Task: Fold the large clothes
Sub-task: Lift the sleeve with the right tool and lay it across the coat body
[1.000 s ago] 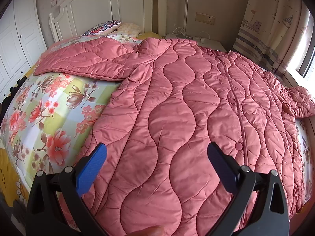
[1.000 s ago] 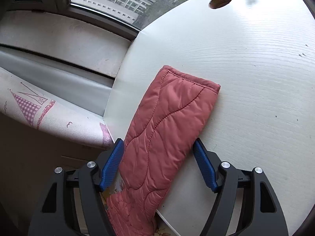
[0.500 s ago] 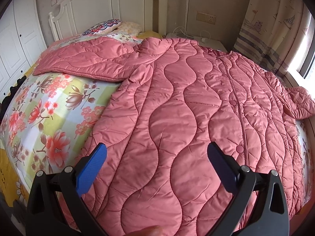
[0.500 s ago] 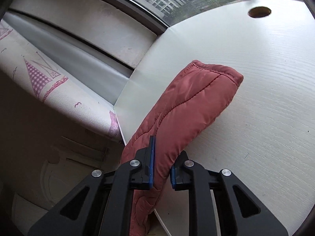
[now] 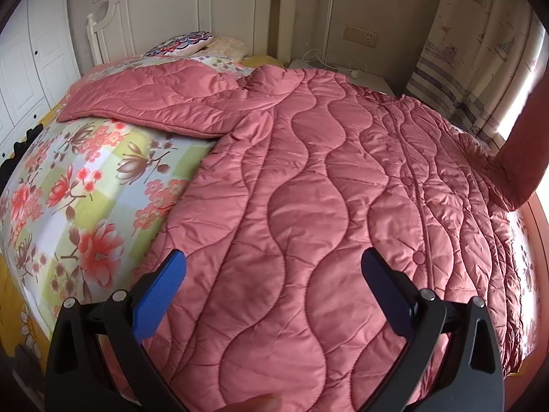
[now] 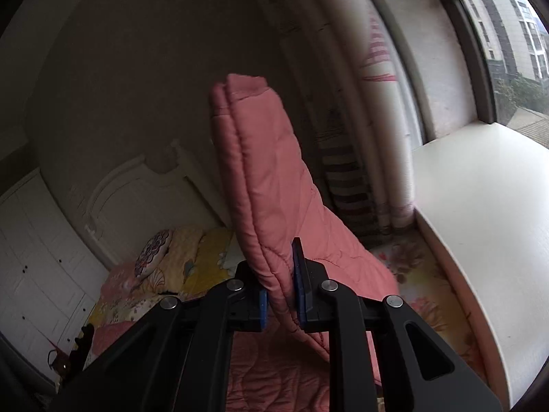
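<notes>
The right gripper (image 6: 279,295), clamped on the pink coat's sleeve (image 6: 260,178), has lifted it off the windowsill toward the coat (image 5: 308,189) spread on the bed (image 5: 85,185), starting the fold; the left gripper (image 5: 274,278) hovers wide open

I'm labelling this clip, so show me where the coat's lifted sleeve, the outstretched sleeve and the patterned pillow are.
lifted sleeve (image 6: 260,158): right wrist view, on its quilted middle above the pads.
outstretched sleeve (image 5: 151,98): left wrist view, mid-sleeve, flat on the bed.
patterned pillow (image 5: 182,43): left wrist view, centre of its top face.
</notes>
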`<state>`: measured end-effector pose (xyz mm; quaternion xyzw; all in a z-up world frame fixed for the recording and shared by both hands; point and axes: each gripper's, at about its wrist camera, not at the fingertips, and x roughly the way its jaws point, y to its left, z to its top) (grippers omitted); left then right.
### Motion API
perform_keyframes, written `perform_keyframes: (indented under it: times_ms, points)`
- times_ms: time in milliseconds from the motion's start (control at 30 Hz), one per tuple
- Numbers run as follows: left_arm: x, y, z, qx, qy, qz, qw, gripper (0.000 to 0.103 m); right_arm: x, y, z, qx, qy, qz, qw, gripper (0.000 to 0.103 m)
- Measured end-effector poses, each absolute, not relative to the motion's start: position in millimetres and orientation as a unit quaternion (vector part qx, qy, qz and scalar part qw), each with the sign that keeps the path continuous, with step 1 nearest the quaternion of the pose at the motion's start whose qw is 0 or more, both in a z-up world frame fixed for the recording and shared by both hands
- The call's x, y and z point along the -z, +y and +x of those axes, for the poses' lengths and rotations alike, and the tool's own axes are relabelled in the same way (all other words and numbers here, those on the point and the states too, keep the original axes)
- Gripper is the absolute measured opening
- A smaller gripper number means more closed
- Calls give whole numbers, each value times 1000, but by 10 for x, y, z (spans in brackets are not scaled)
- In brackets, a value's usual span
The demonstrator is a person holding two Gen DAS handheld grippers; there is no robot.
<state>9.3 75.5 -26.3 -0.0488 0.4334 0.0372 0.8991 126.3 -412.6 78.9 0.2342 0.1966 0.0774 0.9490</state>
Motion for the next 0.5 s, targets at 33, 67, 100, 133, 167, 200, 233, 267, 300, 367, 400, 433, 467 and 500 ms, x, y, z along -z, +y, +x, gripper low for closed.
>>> perform_keyframes:
  times_ms: [33, 67, 100, 133, 167, 200, 233, 267, 300, 367, 400, 433, 467, 500]
  points:
    - [260, 791, 83, -40, 432, -52, 899, 101, -790, -3950, 1323, -89, 200, 228, 949, 17]
    - [259, 821, 81, -42, 431, -53, 900, 101, -785, -3768, 1390, -101, 205, 222, 948, 17]
    - [258, 845, 74, -43, 431, -55, 900, 101, -765, -3563, 1461, -112, 209, 218, 947, 17]
    - [256, 876, 67, -45, 429, -57, 900, 101, -734, -3378, 1527, -124, 213, 218, 944, 17]
    - [255, 899, 64, -47, 429, -58, 900, 101, -702, -3215, 1584, -134, 217, 219, 942, 17]
    - [256, 917, 61, -48, 429, -59, 900, 101, -665, -3067, 1629, -141, 221, 218, 940, 17]
    - [260, 940, 58, -48, 429, -61, 900, 101, -609, -2872, 1674, -145, 225, 212, 940, 17]
    - [263, 960, 59, -49, 430, -61, 900, 101, -564, -2716, 1730, -143, 228, 204, 941, 17]
    - [267, 978, 60, -51, 430, -62, 899, 101, -500, -2587, 1765, -141, 231, 197, 942, 17]
    - [276, 1022, 64, -53, 432, -66, 898, 101, -339, -2267, 1837, -141, 245, 178, 943, 17]
    - [276, 1038, 61, -54, 432, -66, 898, 101, -254, -2113, 1859, -139, 251, 165, 944, 17]
    - [275, 1055, 59, -56, 431, -66, 898, 101, -163, -2003, 1873, -140, 259, 155, 943, 17]
    - [275, 1065, 59, -57, 431, -65, 898, 101, -113, -1897, 1967, -139, 266, 144, 943, 17]
    - [275, 1076, 58, -59, 431, -65, 898, 101, -51, -1795, 2011, -136, 274, 131, 943, 17]
